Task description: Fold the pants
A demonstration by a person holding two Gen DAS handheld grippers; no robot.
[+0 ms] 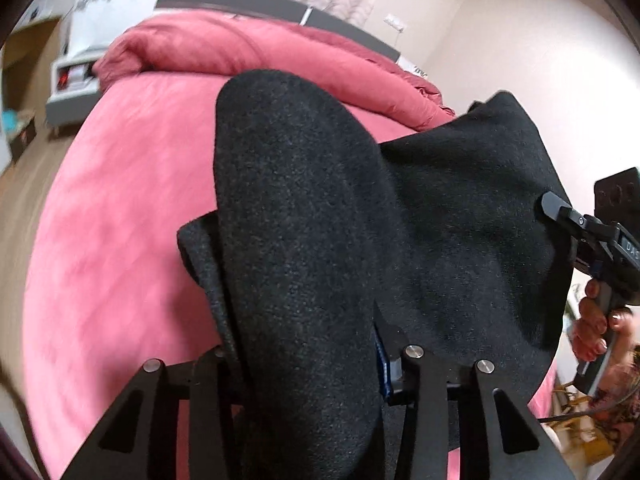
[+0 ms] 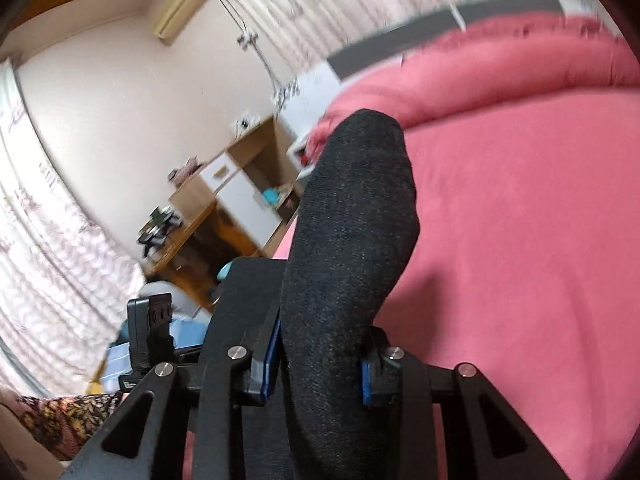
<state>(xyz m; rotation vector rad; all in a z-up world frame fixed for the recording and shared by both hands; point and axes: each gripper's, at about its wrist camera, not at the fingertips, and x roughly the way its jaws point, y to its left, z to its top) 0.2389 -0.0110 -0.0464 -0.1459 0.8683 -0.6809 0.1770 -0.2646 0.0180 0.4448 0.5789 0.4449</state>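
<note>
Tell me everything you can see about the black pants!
The pants are dark charcoal, thick and fuzzy, like wool or fleece. They are held up above the pink bed. The left gripper pinches one bunched fold, and the right gripper pinches another, its blue pads pressing the cloth. Between the two grips the fabric hangs in a soft, rounded drape. No waistband, pockets or leg ends can be made out.

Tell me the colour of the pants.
Dark charcoal, almost black; the pants show best in the left wrist view.
</note>
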